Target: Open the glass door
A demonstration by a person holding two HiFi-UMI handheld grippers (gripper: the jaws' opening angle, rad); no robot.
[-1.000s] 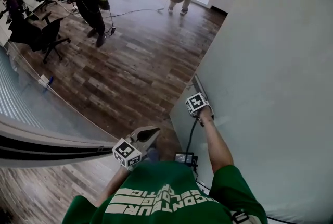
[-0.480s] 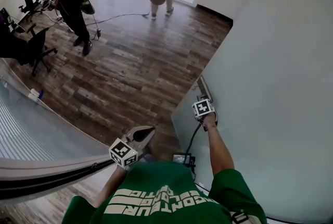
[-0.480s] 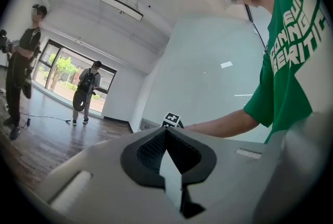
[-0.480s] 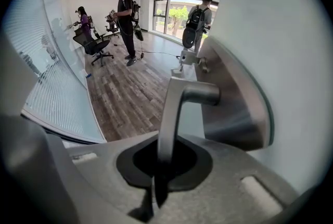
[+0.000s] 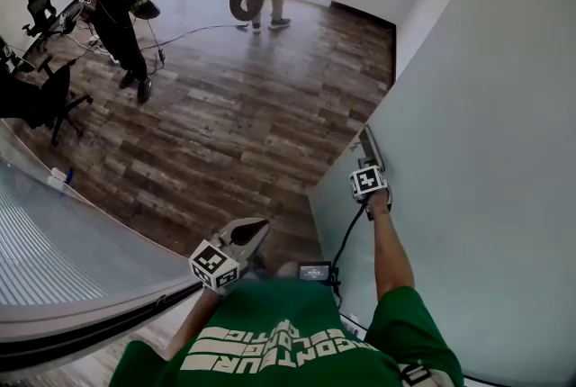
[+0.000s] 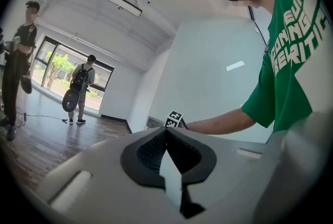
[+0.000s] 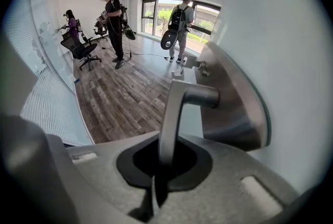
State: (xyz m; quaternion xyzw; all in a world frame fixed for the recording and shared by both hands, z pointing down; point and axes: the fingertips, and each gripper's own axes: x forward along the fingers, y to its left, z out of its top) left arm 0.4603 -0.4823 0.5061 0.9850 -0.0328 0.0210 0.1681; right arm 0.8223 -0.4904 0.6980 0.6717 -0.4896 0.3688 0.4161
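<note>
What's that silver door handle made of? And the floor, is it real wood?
The door handle looks like metal, brushed and silvery: it has a soft grey sheen. The floor looks like wood planks, brown with streaky grain and board lines; it might be wood-look laminate, I can't tell.

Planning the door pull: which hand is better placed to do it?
Right: the right tool is shut on the door handle; the left tool is shut, empty, away from the glass door.
</note>
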